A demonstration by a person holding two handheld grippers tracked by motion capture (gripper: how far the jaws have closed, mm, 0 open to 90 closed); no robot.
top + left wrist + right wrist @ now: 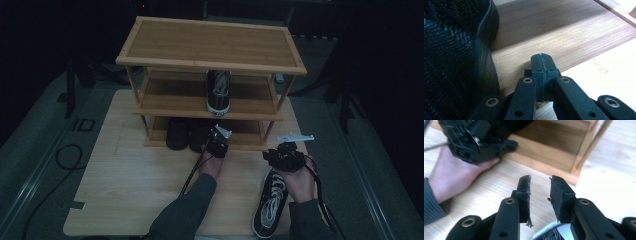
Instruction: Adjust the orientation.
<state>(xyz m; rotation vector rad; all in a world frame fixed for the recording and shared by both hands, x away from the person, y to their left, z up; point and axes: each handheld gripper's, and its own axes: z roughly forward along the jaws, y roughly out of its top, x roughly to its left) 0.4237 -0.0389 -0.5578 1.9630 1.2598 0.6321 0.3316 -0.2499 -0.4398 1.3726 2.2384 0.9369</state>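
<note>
A: High view first: the shoe rack on the worktop, then the laced shoe lying under the right gripper (jaws parted, nothing between them).

B: And the left gripper, clenched empty beside the black shoe?

A: It could nudge that shoe; the right may pinch laces only.

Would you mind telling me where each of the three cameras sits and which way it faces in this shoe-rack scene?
High view: above the person's side, looking forward and down on the table, the shoe rack, both forearms, the left gripper and right gripper.
Left gripper view: rides the left gripper, jaws shut, facing the rack's bottom shelf beside a black shoe.
Right gripper view: rides the right gripper, jaws apart with nothing between, facing the rack's base.
Shared: the high view and right gripper view both show the left hand with its gripper.
</note>
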